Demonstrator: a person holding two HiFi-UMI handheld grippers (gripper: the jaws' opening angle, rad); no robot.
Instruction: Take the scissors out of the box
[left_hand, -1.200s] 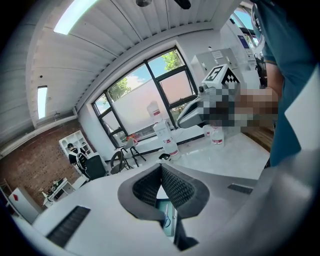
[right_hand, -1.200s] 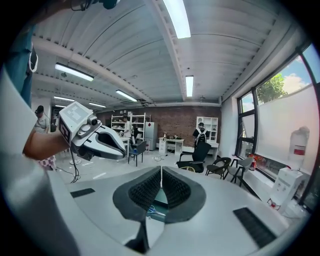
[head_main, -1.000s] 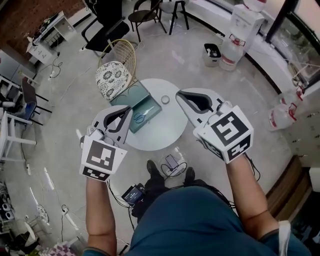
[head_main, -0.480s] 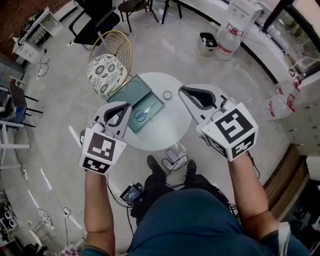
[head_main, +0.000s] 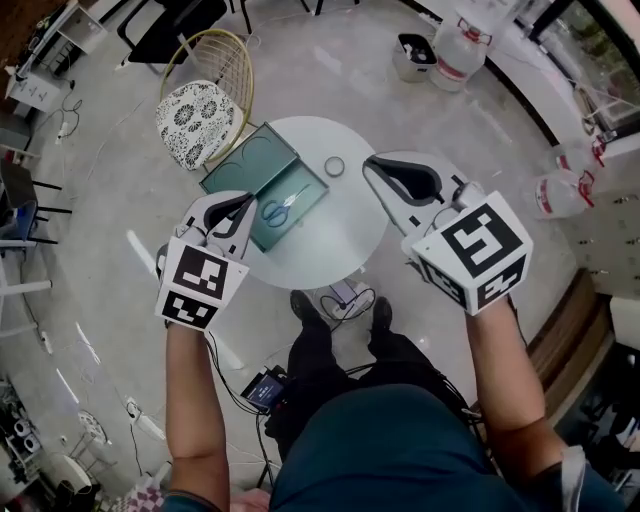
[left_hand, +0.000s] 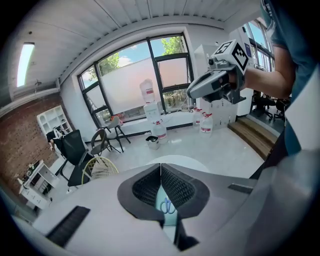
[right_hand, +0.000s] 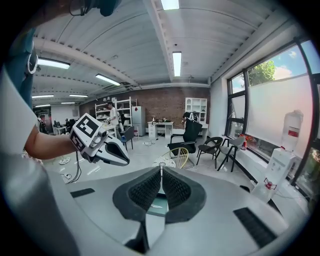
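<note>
My jaws are pressed together and empty on both the left gripper (head_main: 240, 205) and the right gripper (head_main: 375, 170). Blue-handled scissors (head_main: 283, 207) lie inside the open teal box (head_main: 250, 170) at the round surface's (head_main: 330, 240) far-left edge.

the scissors (head_main: 283, 206) lie in the box (head_main: 250, 165) on the left part of the table (head_main: 330, 240). a ring (head_main: 334, 166) lies on the table right of the box. a chair (head_main: 205, 120) stands behind the box.

Bright daylight from the windows (left_hand: 150, 75) and ceiling strip lights (right_hand: 176, 62); fisheye edges bend and darken.
</note>
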